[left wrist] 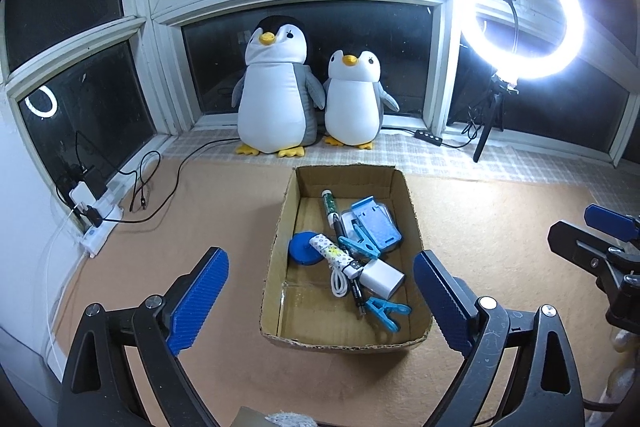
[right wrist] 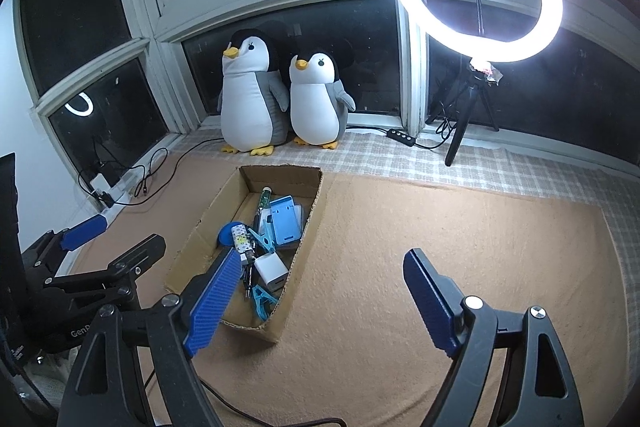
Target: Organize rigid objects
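Both hand-held grippers gape empty by the cardboard box (left wrist: 280, 255).
Left hand-held gripper (left wrist: 320, 299) straddles its near end; right hand-held gripper (right wrist: 316, 303) hangs just right, over orange mat (right wrist: 440, 227).

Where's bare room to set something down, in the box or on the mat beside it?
Crowded: the cardboard box's middle, piled with clips, charger and cable. Free: its near end, before the closest blue clip, and a strip by its far wall. The orange mat between box and plaid cloth is bare.
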Available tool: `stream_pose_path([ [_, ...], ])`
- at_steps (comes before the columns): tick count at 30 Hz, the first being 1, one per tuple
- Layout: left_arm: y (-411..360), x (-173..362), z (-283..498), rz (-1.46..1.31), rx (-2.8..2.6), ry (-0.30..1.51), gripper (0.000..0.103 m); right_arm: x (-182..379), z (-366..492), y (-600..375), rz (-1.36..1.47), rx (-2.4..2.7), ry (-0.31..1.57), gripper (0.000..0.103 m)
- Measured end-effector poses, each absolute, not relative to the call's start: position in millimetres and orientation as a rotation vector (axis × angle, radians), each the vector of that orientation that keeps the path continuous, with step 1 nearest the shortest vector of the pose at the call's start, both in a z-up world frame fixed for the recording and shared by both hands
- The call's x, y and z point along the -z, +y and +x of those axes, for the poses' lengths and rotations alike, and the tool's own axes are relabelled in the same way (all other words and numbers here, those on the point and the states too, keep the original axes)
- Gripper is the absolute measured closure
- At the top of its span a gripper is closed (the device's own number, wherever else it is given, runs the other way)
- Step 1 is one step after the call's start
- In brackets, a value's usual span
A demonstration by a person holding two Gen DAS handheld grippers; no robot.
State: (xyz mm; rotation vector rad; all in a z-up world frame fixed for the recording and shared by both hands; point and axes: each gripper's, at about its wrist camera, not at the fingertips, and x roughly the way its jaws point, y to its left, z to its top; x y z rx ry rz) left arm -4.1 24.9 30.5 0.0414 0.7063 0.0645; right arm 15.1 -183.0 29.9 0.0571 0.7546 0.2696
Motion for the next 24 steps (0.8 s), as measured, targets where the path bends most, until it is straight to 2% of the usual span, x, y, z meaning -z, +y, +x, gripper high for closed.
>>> stream_pose_path([
  [24,23.1,-30.3,-1.3,0.037,-0.061,0.711,0.006,-29.8,16.6,-186.8,0.060,-0.271,0.762,0.023],
])
